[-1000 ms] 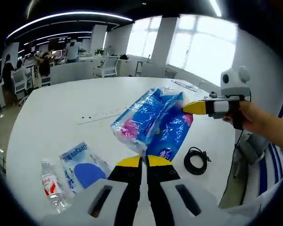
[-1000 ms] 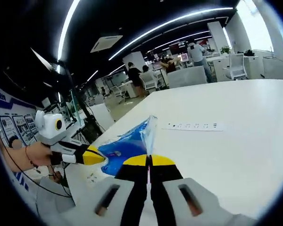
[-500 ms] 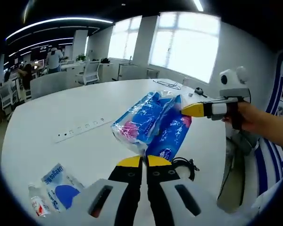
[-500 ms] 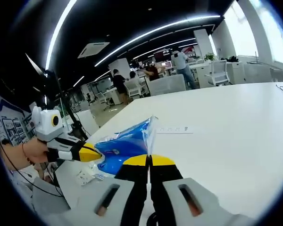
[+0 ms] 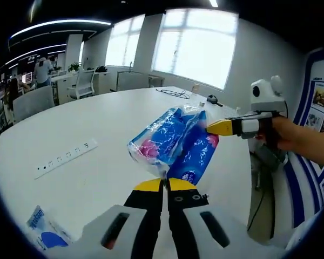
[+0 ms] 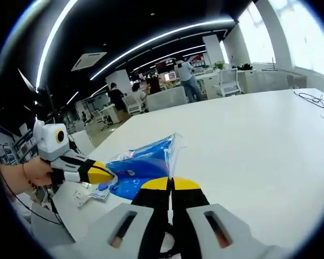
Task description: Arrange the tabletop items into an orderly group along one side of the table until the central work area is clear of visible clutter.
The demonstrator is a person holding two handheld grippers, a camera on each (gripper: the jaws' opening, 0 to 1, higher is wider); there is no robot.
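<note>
— Open-plan office, big windows behind a wide white table [image 5: 113,124]. From the left gripper view first: where's the pack?

— Slung between both tools, seemingly lifted clear of the tabletop. Blue plastic pack [image 5: 175,141], crinkled and glossy. Left gripper [image 5: 164,184] pinched together on the near bottom edge; right gripper [image 5: 215,127] coming in from the right, clamped on the far top corner, with a hand [image 5: 297,141] behind it.

— Anything else lying about?

— Power strip [image 5: 65,158] flat on the table to the left, small blue-and-white sachet [image 5: 43,234] at the near edge, black cable [image 5: 175,93] far off by the windows.

— And from the right gripper view?

— Same pack [image 6: 137,167], seen end-on. Right gripper [image 6: 171,184] shut on the clear crimped seam, which stands up between the yellow tips. Left gripper [image 6: 103,174] closed on the opposite end, low at the left. Bare tabletop [image 6: 259,140] beyond.

— Handling?

— Probably light and soft, squashy filling under thin film. Slick wrapper, so likely to slide out of a shallow pinch. Sags and folds in the middle when held at the ends. Not fragile, though the film could tear at a seam.

— Best hold?

— Deep on the seams or corners, as now; never on the bulging middle.
</note>
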